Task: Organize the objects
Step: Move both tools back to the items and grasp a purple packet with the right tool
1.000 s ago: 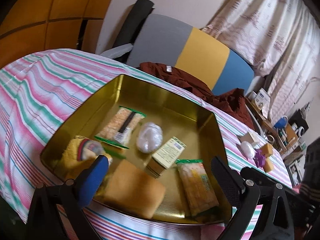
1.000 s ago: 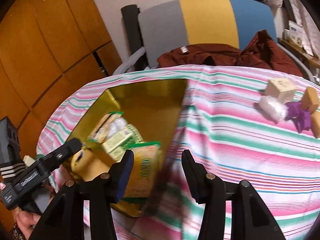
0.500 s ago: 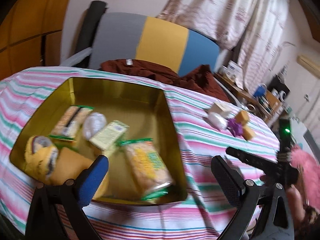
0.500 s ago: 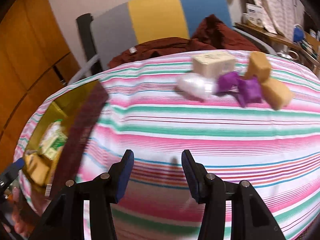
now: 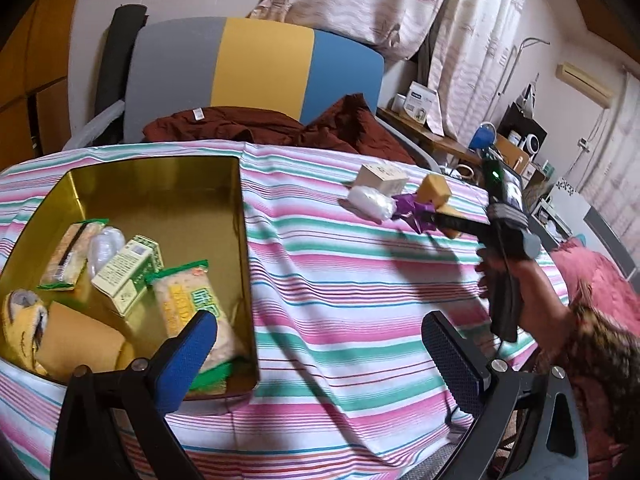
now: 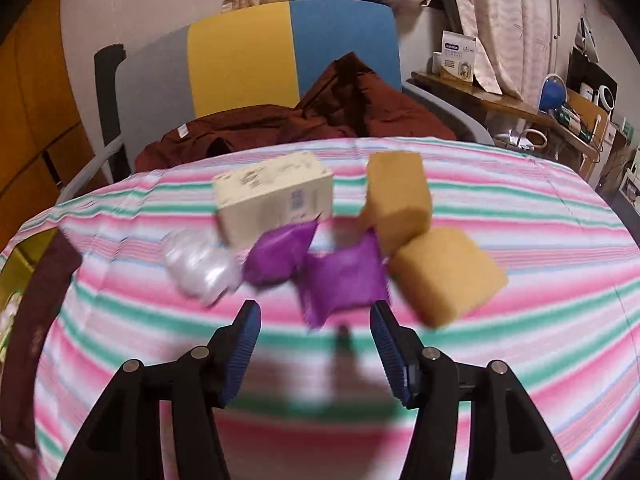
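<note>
The gold tin (image 5: 240, 216) at the tabletop's left edge already holds several snack packets, while a cream box (image 6: 274, 196), two purple packets (image 6: 344, 276), a clear wrapper and two tan blocks (image 6: 444, 276) wait near the far right edge. Both the left tongs (image 5: 320, 354) and right tongs (image 6: 316, 340) gape wide and empty; no print is legible.

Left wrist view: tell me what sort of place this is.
Most likely a lived-in room at home, perhaps a bedroom. A striped cloth covers the work surface, patterned curtains hang behind, a cluttered side shelf stands by them, and dark red clothing lies dumped on the chair.
</note>
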Demonstrator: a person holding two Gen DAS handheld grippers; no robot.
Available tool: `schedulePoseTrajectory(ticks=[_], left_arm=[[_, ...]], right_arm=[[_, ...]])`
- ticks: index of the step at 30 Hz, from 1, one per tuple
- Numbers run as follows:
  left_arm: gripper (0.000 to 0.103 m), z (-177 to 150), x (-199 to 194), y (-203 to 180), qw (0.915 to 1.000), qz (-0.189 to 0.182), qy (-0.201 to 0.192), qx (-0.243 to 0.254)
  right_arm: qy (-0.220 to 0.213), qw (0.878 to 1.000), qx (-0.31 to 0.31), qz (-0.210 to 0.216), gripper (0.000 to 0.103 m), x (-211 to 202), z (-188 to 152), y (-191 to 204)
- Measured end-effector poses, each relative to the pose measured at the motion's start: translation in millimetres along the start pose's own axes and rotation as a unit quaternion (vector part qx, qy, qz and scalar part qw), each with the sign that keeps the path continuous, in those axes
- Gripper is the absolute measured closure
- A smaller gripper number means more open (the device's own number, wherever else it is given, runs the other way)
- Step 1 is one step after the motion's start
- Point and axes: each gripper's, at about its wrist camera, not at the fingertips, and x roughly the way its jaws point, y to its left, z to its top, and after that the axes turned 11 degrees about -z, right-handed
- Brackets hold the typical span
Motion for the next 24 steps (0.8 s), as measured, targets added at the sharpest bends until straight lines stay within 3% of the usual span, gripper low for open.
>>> schedulePoseTrajectory(ticks=[10, 18, 24], left_arm=[[0.000, -4, 14, -13, 0.9996, -0.001, 0.027, 0.012], [0.000, 0, 29, -18, 0.9991, -0.005, 0.041, 0.012], [0.000, 10, 38, -29, 0.9988, -0.008, 0.040, 0.027]], right_arm=[[0.013, 1.000, 0.005, 0.018, 0.047, 37, 8, -7], [-0.002, 0.999, -0.002, 0.043, 0.059, 29, 0, -6], [-0.006, 0.999, -0.024, 0.049, 0.061, 13, -11, 0]])
